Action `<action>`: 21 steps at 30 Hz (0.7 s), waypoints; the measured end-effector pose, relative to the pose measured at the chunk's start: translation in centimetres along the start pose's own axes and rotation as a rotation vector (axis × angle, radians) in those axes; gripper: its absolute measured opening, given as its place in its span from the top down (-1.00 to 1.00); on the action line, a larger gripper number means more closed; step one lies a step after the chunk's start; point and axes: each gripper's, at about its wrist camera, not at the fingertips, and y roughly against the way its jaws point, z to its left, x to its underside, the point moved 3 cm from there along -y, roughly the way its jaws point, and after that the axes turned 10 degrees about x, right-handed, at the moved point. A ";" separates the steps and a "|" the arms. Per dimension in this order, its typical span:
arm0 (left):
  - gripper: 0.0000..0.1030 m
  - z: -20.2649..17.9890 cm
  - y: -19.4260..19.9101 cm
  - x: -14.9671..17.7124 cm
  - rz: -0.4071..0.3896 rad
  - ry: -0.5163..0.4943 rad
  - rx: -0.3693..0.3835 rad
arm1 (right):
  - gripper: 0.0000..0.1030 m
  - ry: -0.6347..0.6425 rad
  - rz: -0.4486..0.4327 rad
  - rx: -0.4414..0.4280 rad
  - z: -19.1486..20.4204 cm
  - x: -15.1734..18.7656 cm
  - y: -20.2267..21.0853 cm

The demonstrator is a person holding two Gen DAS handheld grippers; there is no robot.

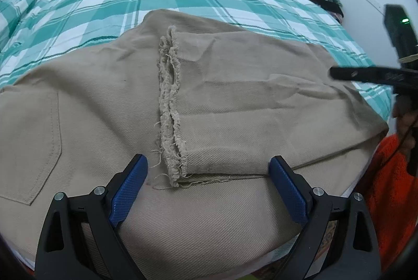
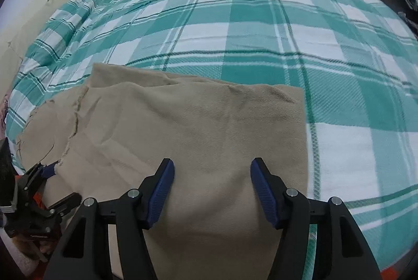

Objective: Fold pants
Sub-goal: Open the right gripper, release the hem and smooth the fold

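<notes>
Blue-padded fingers of the left claw [image 1: 207, 175] stand wide apart at the bottom of the left wrist view, gripping nothing, with the frayed hem [image 1: 171, 107] of the khaki pants [image 1: 235, 87] lying between and just beyond them. That hem runs up the middle of the frame, so the legs look already folded back over the seat, whose back pocket [image 1: 28, 144] shows at lower left. At the right edge the right claw [image 1: 365, 75] hangs over the fold, beside an orange sleeve [image 1: 392, 191].

From the right wrist view, the right claw [image 2: 212, 191] is likewise open and empty above the folded end of the pants [image 2: 209, 123], which fills the lower centre. The checked bedspread [image 2: 261, 27] spreads across the upper frame.

By my reading, one fold is laid and released; at least one more fold, and some smoothing, remains.
</notes>
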 end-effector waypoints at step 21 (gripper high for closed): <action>-0.86 -0.2 -0.1 0.0 0.017 0.002 -0.009 | -0.25 -0.006 -0.128 -0.087 0.0 6.8 2.0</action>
